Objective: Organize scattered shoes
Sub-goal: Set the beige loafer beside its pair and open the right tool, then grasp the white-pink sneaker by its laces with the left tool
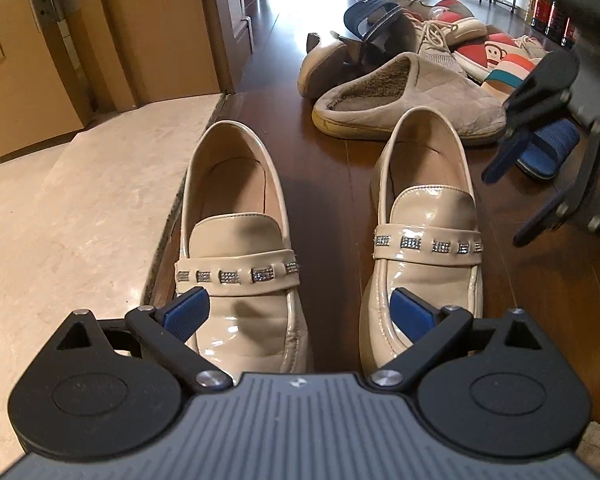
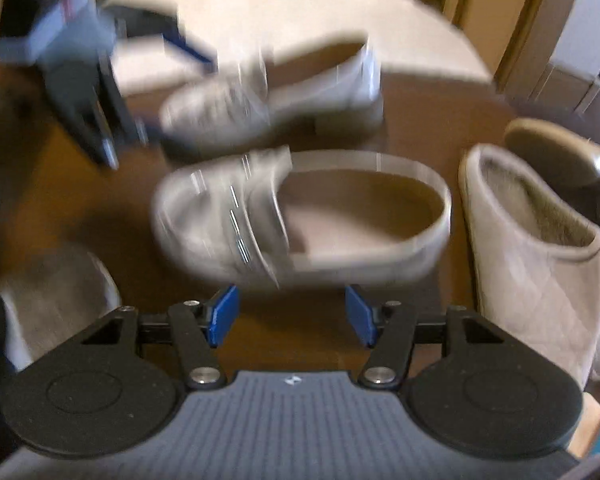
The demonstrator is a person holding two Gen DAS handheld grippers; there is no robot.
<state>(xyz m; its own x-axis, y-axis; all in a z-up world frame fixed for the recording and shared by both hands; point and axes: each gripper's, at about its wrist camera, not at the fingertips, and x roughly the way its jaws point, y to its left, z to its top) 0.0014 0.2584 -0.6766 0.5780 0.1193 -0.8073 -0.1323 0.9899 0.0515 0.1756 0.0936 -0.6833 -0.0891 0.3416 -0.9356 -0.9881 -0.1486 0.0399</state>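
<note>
Since both beige loafers already sit side by side right beside the marble step (image 1: pixel 80 184), the left loafer (image 1: pixel 236 240) touching its edge and the right loafer (image 1: pixel 424 236) just beyond, both look placed. The left gripper (image 1: pixel 300 312) and right gripper (image 2: pixel 292 316) hang open, holding nothing. Patent uppers look stiff and slick, so I'd pinch the heel collar. No readable brand anywhere.

Two loafers (image 1: pixel 240 232) (image 1: pixel 428 216) are set side by side on the floor (image 1: pixel 332 168), apart; a slipper (image 1: pixel 412 100) lies just behind the right one, a shoe pile (image 1: pixel 440 32) farther back.
</note>
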